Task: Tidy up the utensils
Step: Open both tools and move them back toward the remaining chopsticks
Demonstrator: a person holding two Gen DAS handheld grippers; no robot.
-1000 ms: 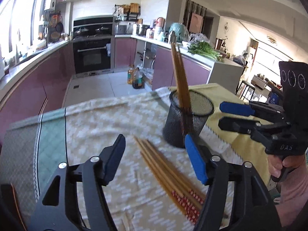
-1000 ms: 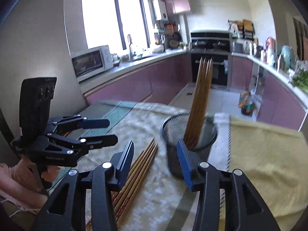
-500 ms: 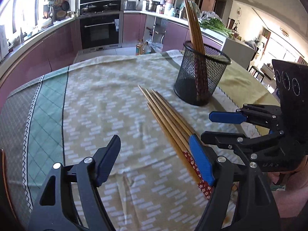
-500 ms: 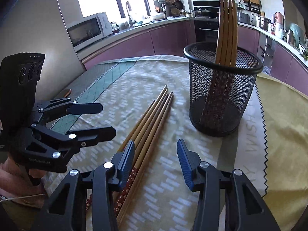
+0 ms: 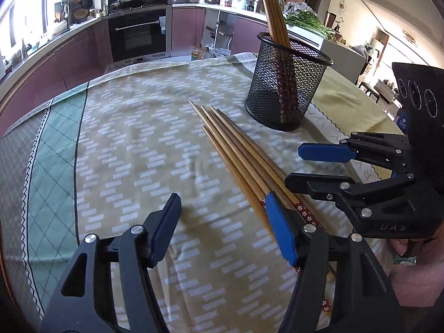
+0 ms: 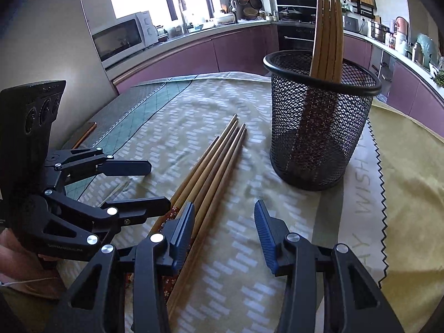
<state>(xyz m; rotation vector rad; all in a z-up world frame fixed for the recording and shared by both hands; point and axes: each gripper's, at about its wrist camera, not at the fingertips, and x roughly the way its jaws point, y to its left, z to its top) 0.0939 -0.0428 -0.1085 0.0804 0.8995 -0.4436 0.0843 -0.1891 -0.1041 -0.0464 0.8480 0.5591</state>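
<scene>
A black mesh cup (image 5: 287, 88) (image 6: 319, 127) stands on the tablecloth with several wooden chopsticks (image 5: 273, 19) (image 6: 326, 33) upright in it. Several more chopsticks (image 5: 238, 152) (image 6: 211, 166) lie side by side on the cloth, their patterned red ends toward me. My left gripper (image 5: 222, 222) is open and empty, low over the cloth, its right finger beside the red ends. My right gripper (image 6: 223, 230) is open and empty, its left finger over the lying chopsticks. Each gripper shows in the other's view: the right (image 5: 319, 166), the left (image 6: 155, 186).
The table carries a yellow-green patterned cloth (image 5: 138, 138) with a green checked band at the left and a yellow mat (image 6: 410, 166) at the right. Kitchen counters, an oven (image 5: 138, 36) and a microwave (image 6: 122, 38) stand beyond the table.
Both grippers have come down and back from the mesh cup toward the red ends of the lying chopsticks. Both stay open and empty.
</scene>
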